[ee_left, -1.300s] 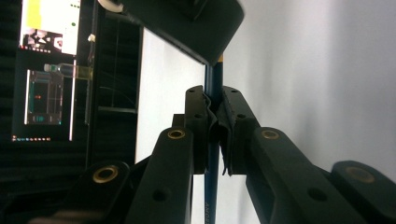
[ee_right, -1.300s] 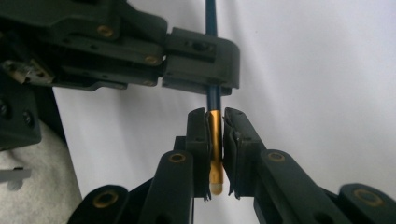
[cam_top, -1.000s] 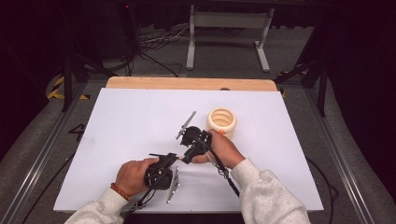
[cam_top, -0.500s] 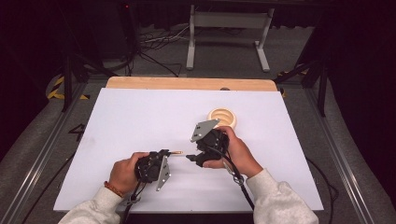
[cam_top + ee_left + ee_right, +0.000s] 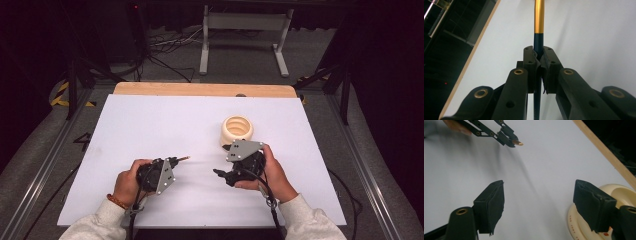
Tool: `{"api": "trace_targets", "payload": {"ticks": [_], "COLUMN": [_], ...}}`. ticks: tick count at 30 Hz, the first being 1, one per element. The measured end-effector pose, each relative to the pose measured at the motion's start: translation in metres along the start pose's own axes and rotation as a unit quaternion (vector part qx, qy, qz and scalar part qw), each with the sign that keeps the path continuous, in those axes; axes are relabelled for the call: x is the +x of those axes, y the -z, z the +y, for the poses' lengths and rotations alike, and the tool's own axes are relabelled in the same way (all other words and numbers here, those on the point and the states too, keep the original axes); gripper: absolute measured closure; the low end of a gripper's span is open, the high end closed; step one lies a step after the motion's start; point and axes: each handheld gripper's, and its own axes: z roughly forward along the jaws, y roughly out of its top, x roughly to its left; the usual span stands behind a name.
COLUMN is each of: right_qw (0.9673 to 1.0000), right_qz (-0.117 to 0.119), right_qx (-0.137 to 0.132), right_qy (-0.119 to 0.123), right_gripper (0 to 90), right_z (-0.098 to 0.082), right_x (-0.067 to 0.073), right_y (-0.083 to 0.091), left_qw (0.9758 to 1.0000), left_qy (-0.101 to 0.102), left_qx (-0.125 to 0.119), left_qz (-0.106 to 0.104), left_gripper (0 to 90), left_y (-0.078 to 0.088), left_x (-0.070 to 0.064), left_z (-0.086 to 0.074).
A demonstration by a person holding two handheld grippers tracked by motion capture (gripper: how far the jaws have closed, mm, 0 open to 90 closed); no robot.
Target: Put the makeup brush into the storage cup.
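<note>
My left gripper [image 5: 173,161] [image 5: 538,53] is shut on a slim pen [image 5: 183,158] [image 5: 539,17] with a dark blue body and a gold front part. The pen points right, toward the middle of the white board. My right gripper [image 5: 218,174] [image 5: 539,205] hovers to the right of it, pointing left. Its jaws have just been opening and nothing is between them. A cream ribbed holder [image 5: 236,130] [image 5: 624,192] stands just behind the right hand. In the right gripper view the left gripper [image 5: 507,137] shows far off with the pen's tip [image 5: 519,143] sticking out.
The white board [image 5: 150,125] lies on a wooden table whose edge [image 5: 200,90] shows at the back. Metal rails run along both sides. Cables and a stand's legs [image 5: 240,45] lie on the floor beyond.
The two grippers were close together; now they have drawn apart. The right gripper moved right and its jaws opened. The left gripper kept the pen and now points it right.
</note>
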Motion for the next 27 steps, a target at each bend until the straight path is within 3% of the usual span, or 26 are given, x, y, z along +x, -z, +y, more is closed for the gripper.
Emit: {"api": "trace_targets", "payload": {"ticks": [7,9,15,20,27], "right_qw": [0.9995,0.999,0.9974,0.9952,0.9942], "right_qz": [-0.027,-0.04,-0.062,-0.081,-0.095], "right_qx": [-0.015,-0.018,-0.034,-0.047,-0.047], "right_qy": [-0.004,-0.004,-0.013,-0.028,-0.014], "right_gripper": [17.7,16.0,10.0,7.6,7.1], "right_z": [-0.02,-0.025,-0.037,-0.049,-0.069], "right_x": [0.004,0.006,0.008,0.008,0.012], "right_y": [0.009,0.01,0.015,0.018,0.019], "left_qw": [0.9995,0.9988,0.9968,0.9937,0.9857], "left_qy": [0.028,0.044,0.07,0.097,0.144], "left_qx": [-0.012,-0.018,-0.033,-0.047,-0.074], "left_qz": [-0.009,-0.012,-0.021,-0.031,-0.046], "left_gripper": [83.1,83.0,83.0,83.0,83.0], "left_y": [0.002,0.003,0.006,0.008,0.012], "left_x": [0.007,0.009,0.015,0.02,0.029], "left_z": [-0.003,-0.004,-0.007,-0.01,-0.014]}}
